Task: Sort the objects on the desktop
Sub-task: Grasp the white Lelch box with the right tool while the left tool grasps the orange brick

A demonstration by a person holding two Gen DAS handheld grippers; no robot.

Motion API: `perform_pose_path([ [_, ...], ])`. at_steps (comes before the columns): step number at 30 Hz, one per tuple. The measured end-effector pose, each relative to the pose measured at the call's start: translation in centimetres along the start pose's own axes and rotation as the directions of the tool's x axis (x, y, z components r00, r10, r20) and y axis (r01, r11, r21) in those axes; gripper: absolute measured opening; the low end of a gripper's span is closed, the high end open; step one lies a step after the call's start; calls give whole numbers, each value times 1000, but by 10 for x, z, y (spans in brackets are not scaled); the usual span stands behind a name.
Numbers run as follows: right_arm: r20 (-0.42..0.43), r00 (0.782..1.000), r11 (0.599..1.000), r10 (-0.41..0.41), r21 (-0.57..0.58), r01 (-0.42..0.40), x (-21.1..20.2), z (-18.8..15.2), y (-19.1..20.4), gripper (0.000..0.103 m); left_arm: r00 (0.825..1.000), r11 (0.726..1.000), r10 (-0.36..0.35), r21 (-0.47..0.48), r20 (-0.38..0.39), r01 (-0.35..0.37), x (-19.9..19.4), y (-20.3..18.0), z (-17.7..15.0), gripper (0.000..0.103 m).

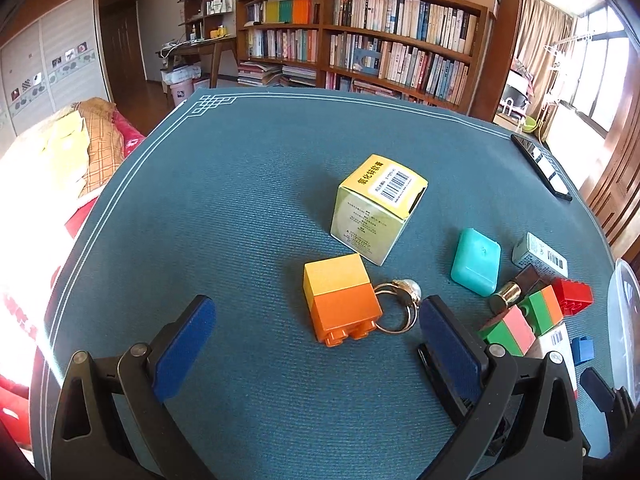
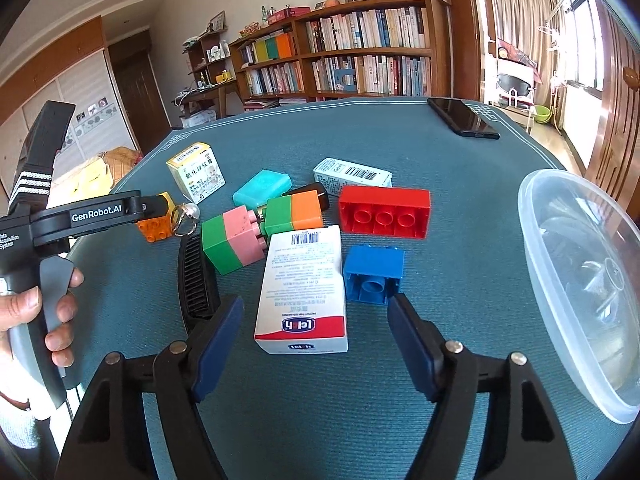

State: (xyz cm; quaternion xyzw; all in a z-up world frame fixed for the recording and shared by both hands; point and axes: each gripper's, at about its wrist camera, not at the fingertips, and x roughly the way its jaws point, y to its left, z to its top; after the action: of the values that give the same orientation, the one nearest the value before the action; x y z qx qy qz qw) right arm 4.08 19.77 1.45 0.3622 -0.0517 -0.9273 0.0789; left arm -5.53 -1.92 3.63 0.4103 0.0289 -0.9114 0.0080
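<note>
The carton [image 2: 304, 288] lies left of the single-stud block [image 2: 374, 274], well left of the bowl [image 2: 560, 240].

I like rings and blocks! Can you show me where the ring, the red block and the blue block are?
ring [image 1: 398, 307]: left wrist view, on its gold band.
red block [image 2: 384, 212]: right wrist view, on its studded underside.
blue block [image 2: 374, 274]: right wrist view, on its open underside.

Bright daylight pours in from the windows [image 2: 580, 40] on the right, blown out to white there and at the left view's left edge. Both fisheye views bow straight lines strongly, with dark vignetted corners. The tabletop [image 1: 240, 200] is sharp and evenly lit, shadows soft and short.
</note>
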Motion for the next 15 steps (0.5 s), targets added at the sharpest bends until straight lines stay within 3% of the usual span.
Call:
perform_pose_path([
  [7, -1, 1000, 1000, 6, 15, -6, 2, -1, -2, 77, 999, 999, 41, -25, 5, -41, 19, 8, -3, 98],
  [9, -2, 1000, 1000, 5, 23, -5, 3, -1, -3, 77, 1000, 999, 24, -42, -11, -25, 25, 13, -5, 87],
  [13, 1, 1000, 999, 2, 36, -2, 3, -2, -6, 76, 1000, 999, 26, -35, 17, -26, 24, 14, -8, 77],
  [15, 2, 1000, 999, 3, 37, -3, 3, -1, -6, 74, 999, 999, 15, -30, 29, -14, 22, 14, -9, 62],
])
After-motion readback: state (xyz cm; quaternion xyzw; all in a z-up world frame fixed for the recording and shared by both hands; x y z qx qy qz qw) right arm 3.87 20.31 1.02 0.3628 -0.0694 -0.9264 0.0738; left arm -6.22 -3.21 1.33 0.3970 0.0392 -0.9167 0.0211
